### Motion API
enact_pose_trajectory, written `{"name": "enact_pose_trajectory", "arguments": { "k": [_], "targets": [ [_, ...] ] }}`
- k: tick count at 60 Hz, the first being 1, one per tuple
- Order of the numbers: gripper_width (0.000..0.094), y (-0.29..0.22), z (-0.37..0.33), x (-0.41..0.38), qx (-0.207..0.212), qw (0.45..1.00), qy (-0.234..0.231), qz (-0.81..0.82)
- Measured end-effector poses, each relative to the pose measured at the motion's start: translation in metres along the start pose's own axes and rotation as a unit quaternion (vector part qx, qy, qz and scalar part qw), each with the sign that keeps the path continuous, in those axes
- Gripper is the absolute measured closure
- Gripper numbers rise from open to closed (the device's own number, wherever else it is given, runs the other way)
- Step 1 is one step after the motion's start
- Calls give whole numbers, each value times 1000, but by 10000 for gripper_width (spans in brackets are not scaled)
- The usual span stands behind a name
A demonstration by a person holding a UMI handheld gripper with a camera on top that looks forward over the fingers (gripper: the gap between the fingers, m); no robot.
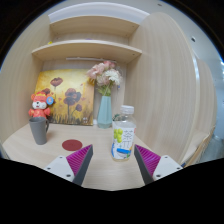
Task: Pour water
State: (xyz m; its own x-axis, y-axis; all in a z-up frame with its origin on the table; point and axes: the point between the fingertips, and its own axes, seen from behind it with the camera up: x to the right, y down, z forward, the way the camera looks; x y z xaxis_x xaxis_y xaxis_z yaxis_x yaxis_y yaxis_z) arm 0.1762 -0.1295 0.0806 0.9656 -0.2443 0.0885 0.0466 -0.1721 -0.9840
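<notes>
Bottle [123, 132] stands upright on the wooden desk [105, 168], cap at top, long axis vertical, label facing the camera; it sits just ahead of the gripper [114, 160], a bit toward the right finger rather than dead centre btwn the two. Fingers spread wide, nothing held, purple pads [82, 160] showing on both inner faces, clear gap to the bottle on each side. Judging by that, the step in hand is the approach/reach before the grasp; pouring itself not yet begun. Likely receiver is the grey cup [39, 131] well to the left of the bottle, w/ an orange plush toy [39, 102] sitting on or in its top, can't tell which, so whether it can take water as it stands is unclear. A red round coaster [72, 145] lies flat btwn cup and bottle. Next move prob calls for shifting slightly right to centre the bottle, going fwd till the pads flank its body around label height, then closing. Whether the cap is on tight can't be told. Behind: vase w/ flowers [104, 97] just beyond the bottle, a painting [66, 96] leaning on the back wall.
</notes>
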Motion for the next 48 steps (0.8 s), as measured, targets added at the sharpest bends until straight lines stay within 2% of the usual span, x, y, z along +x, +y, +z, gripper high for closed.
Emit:
{"name": "enact_pose_trajectory", "arguments": {
  "k": [25, 29, 36, 39, 48],
  "targets": [
    [91, -16, 79, 32, 18, 1000, -11, -15],
    [131, -20, 91, 29, 19, 1000, -21, -8],
    [273, -22, 102, 22, 20, 999, -33, 10],
    [363, -21, 105, 24, 24, 999, -31, 12],
    [449, -22, 108, 24, 22, 999, -34, 23]
  ]
}}
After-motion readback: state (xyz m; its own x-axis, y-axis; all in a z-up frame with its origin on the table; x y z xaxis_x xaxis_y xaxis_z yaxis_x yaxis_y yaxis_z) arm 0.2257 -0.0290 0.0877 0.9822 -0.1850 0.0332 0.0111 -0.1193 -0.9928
